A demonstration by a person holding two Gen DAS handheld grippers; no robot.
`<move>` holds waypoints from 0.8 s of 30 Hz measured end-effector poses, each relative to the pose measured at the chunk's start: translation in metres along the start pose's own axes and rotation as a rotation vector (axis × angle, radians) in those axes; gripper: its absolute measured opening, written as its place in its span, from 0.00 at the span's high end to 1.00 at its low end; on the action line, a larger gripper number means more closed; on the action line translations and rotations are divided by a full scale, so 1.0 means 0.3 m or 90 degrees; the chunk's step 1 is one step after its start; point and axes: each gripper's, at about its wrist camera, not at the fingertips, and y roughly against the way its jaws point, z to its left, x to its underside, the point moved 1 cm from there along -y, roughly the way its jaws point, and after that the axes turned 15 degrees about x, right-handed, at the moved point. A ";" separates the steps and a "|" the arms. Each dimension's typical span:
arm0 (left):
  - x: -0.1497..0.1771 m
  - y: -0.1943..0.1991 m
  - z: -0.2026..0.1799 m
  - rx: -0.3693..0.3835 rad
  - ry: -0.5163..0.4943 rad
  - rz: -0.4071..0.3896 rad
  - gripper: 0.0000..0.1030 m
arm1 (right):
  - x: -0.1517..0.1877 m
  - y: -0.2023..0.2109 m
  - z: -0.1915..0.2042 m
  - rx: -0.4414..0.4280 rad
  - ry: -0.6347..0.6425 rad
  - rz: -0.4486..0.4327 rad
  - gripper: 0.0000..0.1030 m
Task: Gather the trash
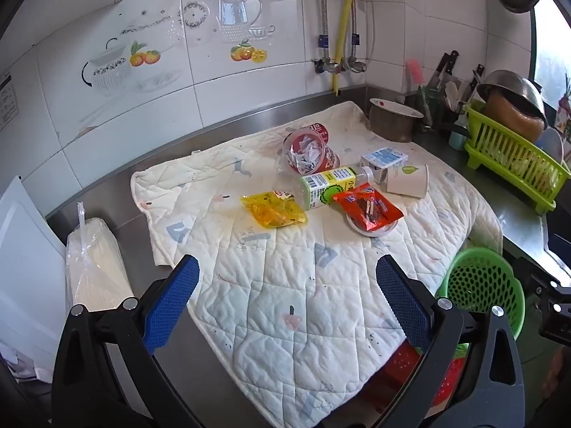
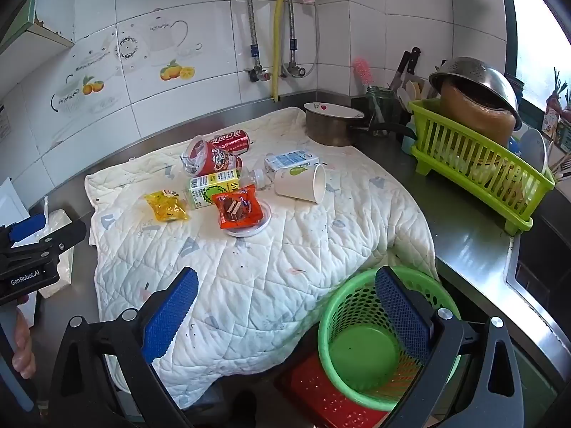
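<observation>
trash lies in a loose cluster on a quilted white cloth (image 2: 249, 285) spread over the steel table (image 2: 464, 235): a yellow wrapper (image 2: 166, 207), a red snack packet (image 2: 239, 210) resting on a small white lid (image 2: 266, 218), a green-labelled bottle (image 2: 214, 189) on its side, a tipped paper cup (image 2: 301, 182), a blue-and-white carton (image 2: 291, 160), a red cup stuffed with scraps (image 2: 210, 158) and a red can (image 2: 232, 141) behind it. a green basket (image 2: 328, 321) stands at the near right edge, on something red. the left gripper (image 1: 287, 296) hovers above the cloth with jaws spread wide and holding nothing. the right gripper (image 2: 285, 299) is likewise wide apart and empty, one finger over the basket's mouth. a green dish rack (image 2: 474, 171) sits at the far right.
</observation>
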 end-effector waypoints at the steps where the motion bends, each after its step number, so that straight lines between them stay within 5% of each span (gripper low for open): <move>1: 0.000 0.000 0.000 0.003 0.002 0.000 0.05 | 0.001 0.000 0.000 0.000 0.000 0.000 0.07; 24: -0.006 0.019 0.017 0.006 0.001 -0.001 0.05 | 0.004 0.033 0.003 0.005 0.000 -0.004 0.07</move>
